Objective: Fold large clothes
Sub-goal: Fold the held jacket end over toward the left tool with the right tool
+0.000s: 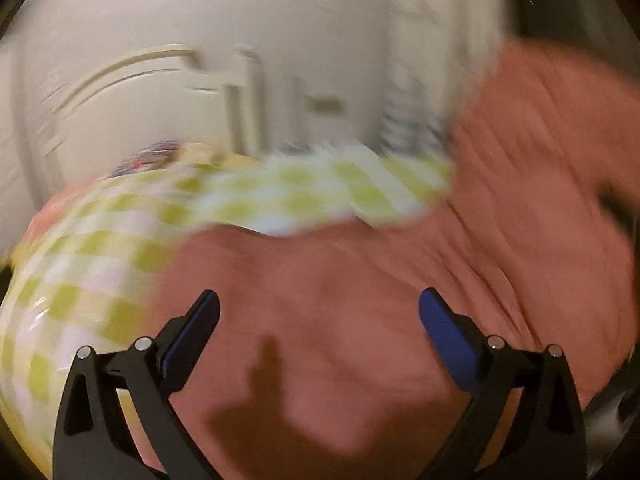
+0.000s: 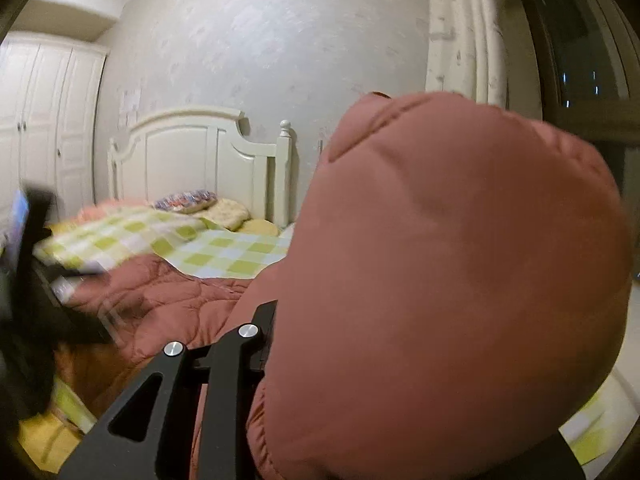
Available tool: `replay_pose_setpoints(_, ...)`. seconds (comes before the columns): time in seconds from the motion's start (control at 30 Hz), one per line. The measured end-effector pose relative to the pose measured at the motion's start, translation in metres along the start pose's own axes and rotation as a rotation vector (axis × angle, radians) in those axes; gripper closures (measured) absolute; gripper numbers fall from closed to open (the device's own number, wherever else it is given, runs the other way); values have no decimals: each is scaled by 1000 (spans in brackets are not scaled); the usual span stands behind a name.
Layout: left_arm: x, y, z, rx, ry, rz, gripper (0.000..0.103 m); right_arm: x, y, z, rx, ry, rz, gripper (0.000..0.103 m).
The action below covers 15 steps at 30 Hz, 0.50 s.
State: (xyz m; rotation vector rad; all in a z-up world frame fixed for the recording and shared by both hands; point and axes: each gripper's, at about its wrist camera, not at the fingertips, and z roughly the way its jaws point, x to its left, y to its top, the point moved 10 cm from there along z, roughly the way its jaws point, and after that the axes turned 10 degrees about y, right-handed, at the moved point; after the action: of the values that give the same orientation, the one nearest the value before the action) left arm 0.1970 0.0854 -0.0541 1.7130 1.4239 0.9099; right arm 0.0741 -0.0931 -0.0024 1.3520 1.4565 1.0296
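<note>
Black tool (image 1: 319,304), blue pads (image 1: 448,336), silver screws.

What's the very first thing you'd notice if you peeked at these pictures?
The big puffy pink-red coat fills the right half of the right wrist view, bulging over the right gripper so its jaws are hidden. Behind it, on the left, lies a green-and-white checked blanket on the bed, in front of a cream headboard. In the blurry left wrist view, the left gripper hangs with its jaws wide apart above the same coat.
</note>
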Motion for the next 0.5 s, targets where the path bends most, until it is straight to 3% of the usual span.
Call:
replay_pose_setpoints(0.13, 133, 8, -4, -6, 152, -280, 4, 54, 14, 9, 10, -45, -212, 65)
replay_pose_setpoints(0.3, 219, -5, -21, -9, 232, -427, 4, 177, 10, 47, 35, 1, -621, 64)
replay_pose_setpoints(0.33, 227, -7, -25, -12, 238, -436, 4, 203, -2, 57, 63, 20, -701, 63)
replay_pose_setpoints(0.4, 238, -7, -34, -19, 241, -440, 3, 255, -55, 86, 199, 70, -928, 47)
replay_pose_setpoints(0.43, 240, -6, -35, -20, 237, -436, 3, 271, -87, 100, 278, 54, -1064, 44)
replay_pose_setpoints(0.47, 239, -4, -37, -19, 223, -425, 2, 279, -106, 109, 264, -19, -1191, 44)
replay_pose_setpoints(0.5, 238, -4, -37, -17, 209, -414, 2, 284, -114, 114, 229, -75, -1234, 46)
